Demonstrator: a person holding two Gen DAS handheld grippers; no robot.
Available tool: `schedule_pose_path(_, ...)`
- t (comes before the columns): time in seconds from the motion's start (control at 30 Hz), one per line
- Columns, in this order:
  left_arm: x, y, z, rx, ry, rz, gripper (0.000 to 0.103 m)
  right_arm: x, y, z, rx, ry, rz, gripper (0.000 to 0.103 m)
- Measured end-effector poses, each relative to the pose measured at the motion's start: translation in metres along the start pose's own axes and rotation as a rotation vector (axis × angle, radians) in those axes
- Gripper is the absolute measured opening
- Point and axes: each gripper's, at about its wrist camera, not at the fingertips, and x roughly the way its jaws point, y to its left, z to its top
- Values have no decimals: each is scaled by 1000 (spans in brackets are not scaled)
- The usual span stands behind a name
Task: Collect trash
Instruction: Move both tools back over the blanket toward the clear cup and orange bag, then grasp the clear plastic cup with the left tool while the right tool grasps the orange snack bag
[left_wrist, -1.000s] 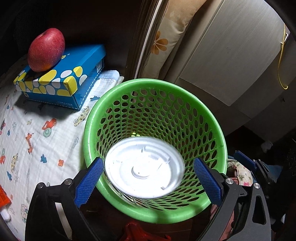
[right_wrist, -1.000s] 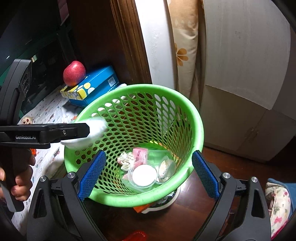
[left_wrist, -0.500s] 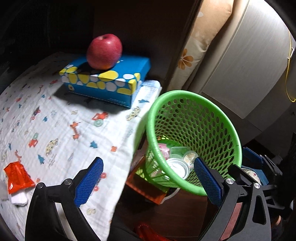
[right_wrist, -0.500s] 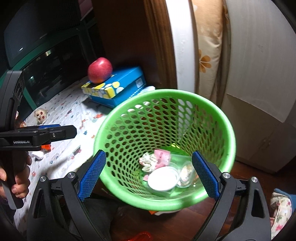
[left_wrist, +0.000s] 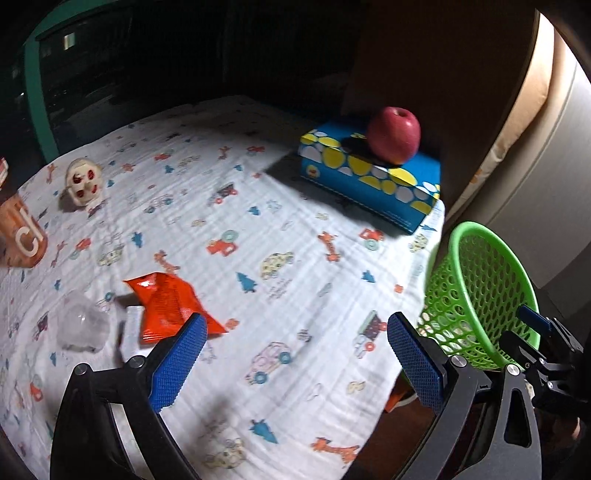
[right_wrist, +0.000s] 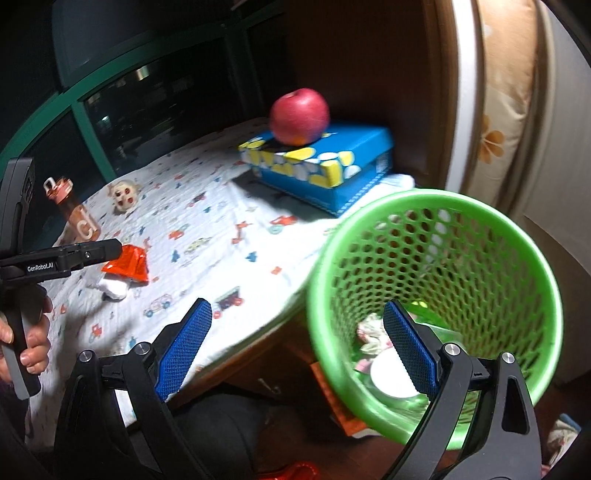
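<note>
The crumpled orange-red foil wrapper (left_wrist: 168, 308) lies flat on the white cartoon-print cloth (left_wrist: 280, 236) covering the bench, well left of the green perforated plastic basket (left_wrist: 480, 295) that stands off the bench's right edge. Just beside the wrapper, on the side away from the basket, sits a clear crinkled plastic lump (left_wrist: 83, 325), and a small white scrap (right_wrist: 114, 288) touches the wrapper's near edge.

The left gripper (left_wrist: 291, 354) hangs above the cloth between wrapper and basket, its jaws spread wide and holding nothing; one blue pad sits just over the wrapper's near corner. The right gripper (right_wrist: 295, 347) is at the basket's near rim, jaws likewise spread and empty, with cups and paper scraps already lying in the basket's bottom.

The wrapper is probably very light, thin and slick, and will likely crush and slide rather than resist. The raised, creased ridge near its middle looks like the best place to pinch, since a flat edge could slip away or drag the soft cloth up with it. The clear lump probably springs back when squeezed, so a deep bite across its bulk seems wiser.

Farther from the basket stand a red apple (left_wrist: 394, 134) on a blue spotted box (left_wrist: 369, 181), a small skull-faced toy (left_wrist: 83, 181) and an orange bottle (left_wrist: 22, 236); none looks like trash.
</note>
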Motion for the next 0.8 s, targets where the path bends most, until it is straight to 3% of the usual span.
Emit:
schedule_pose_path(0.27, -14, 89, -6, -145, -27, 139, 95, 29, 55, 14, -60, 33, 95, 93)
schedule_pose_path(0.43, -13, 151, -16, -309, -1, 199, 95, 47, 90, 22, -101, 56, 144, 93)
schedule_pose_path(0.57, -6, 191, -26, -453, 32, 207, 95, 66, 111, 27, -117, 84, 194, 93)
schedule_pose_path(0.8, 15, 225, -36, -628, 76, 182, 95, 95, 144, 32, -140, 131, 250, 93)
